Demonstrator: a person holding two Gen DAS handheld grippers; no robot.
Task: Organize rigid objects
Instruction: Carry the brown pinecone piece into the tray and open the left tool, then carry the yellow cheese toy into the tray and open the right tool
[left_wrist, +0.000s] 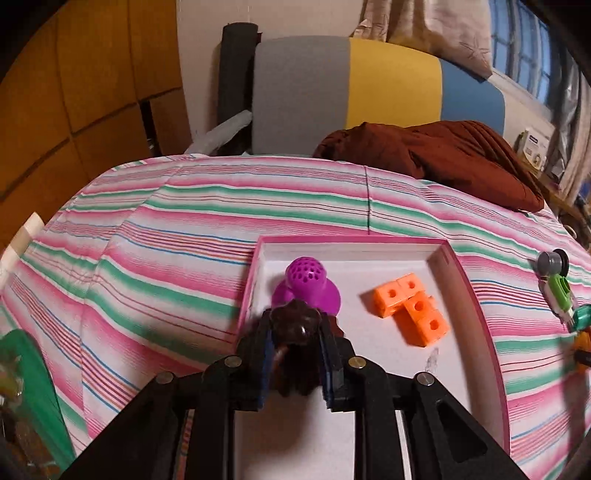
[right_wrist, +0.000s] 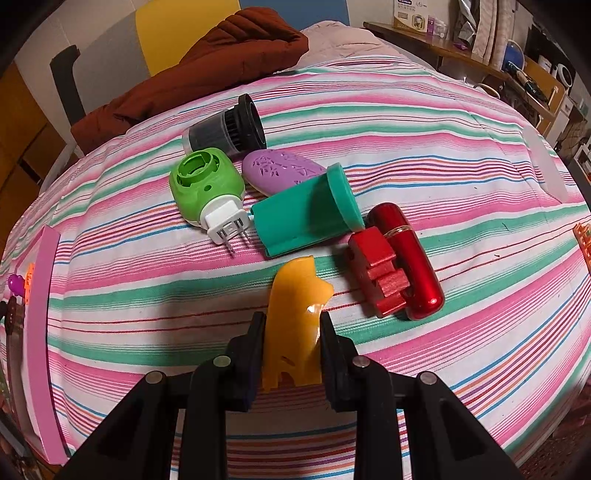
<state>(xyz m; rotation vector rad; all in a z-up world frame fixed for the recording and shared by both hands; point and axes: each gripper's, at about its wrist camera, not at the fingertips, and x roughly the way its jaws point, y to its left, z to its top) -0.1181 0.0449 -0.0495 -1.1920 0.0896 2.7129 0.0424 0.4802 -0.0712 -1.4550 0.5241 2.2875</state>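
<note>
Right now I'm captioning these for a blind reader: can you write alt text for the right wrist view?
The right hand-held gripper grips an orange plastic piece above a striped bedspread. Beyond it lie a green plug-in device, a teal cup, a purple oval, a red block and a red tube.
</note>
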